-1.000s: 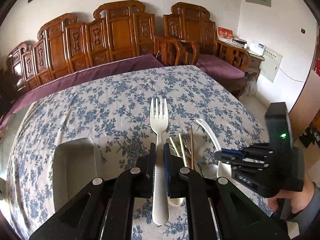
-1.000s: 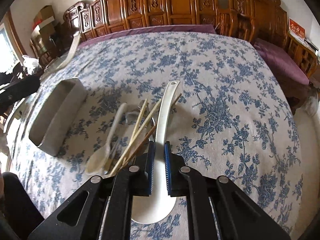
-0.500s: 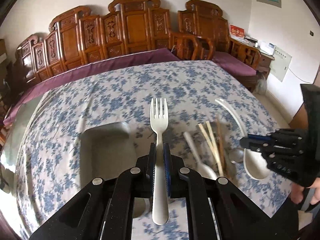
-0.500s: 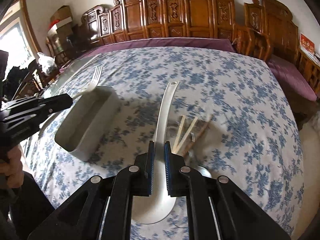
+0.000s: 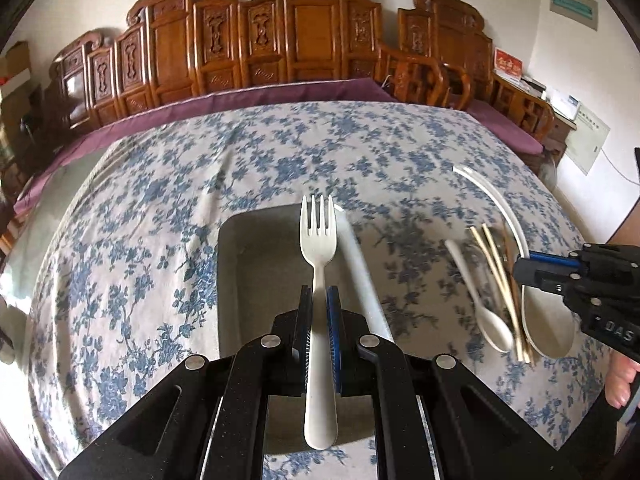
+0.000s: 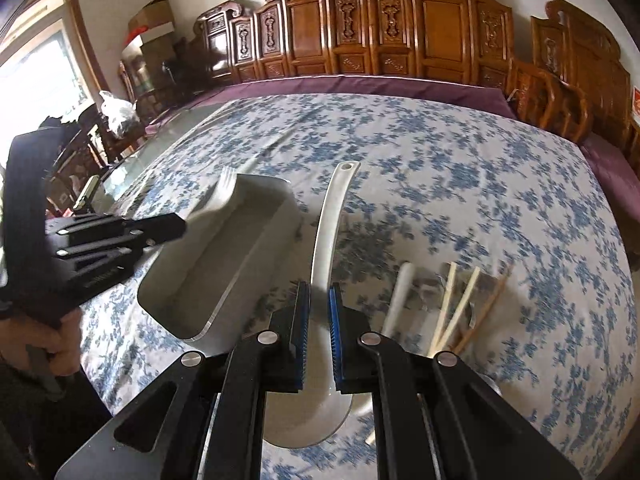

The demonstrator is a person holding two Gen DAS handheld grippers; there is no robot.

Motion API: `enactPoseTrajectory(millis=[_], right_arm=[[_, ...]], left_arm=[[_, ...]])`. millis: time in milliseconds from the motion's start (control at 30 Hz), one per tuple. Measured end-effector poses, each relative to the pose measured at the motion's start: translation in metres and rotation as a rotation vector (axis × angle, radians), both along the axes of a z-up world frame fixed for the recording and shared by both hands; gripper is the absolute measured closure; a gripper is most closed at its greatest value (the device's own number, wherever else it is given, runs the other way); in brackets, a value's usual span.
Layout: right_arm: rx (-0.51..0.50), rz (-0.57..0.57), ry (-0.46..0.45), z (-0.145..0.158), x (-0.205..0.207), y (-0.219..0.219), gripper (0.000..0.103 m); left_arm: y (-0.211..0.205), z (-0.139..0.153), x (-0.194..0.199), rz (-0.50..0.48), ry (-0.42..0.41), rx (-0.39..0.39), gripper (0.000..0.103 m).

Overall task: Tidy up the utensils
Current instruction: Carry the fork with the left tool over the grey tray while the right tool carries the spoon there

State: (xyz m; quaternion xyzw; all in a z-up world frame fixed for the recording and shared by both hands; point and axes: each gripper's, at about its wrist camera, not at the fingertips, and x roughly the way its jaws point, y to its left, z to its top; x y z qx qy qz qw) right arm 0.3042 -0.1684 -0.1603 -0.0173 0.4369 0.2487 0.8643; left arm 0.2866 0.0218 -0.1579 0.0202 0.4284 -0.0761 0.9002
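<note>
The left gripper (image 5: pixel 319 312) stays clamped on the handle of a white plastic fork (image 5: pixel 318 240), and within the last second the grey rectangular tray (image 5: pixel 240 264) has slid from the lower left of the left wrist view to directly beneath the tines at frame centre. The fork now looks ready to be lowered in. The right gripper (image 6: pixel 319 320) remains closed on the long white ladle (image 6: pixel 334 216), carried towards the tray's right edge (its bowl hangs below the jaws). A small white spoon (image 5: pixel 478 294) and the chopsticks (image 5: pixel 498 276) lie on the floral tablecloth (image 5: pixel 160 184) at right, awaiting sorting.
</note>
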Motion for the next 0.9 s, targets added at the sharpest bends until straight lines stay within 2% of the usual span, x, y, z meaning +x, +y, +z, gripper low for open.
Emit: enactPoseTrajectory(millis=[300, 433, 633, 900], right_arm=[[0.019, 0.065, 0.011, -0.001, 0.006, 0.038, 0.092], [0.014, 0.088, 0.013, -0.002, 0.010, 0.055, 0.092], [0.014, 0.117, 0.021, -0.007, 0.015, 0.085, 0.092], [0.014, 0.132, 0.060, -0.030, 0.021, 0.127, 0.091]], left_arm=[[0.028, -0.020, 0.011, 0.054, 0.038, -0.076, 0.095], [0.036, -0.015, 0.010, 0.066, 0.014, -0.053, 0.087], [0.056, -0.009, 0.010, 0.092, 0.002, -0.041, 0.083], [0.078, -0.002, 0.007, 0.127, -0.013, -0.012, 0.080]])
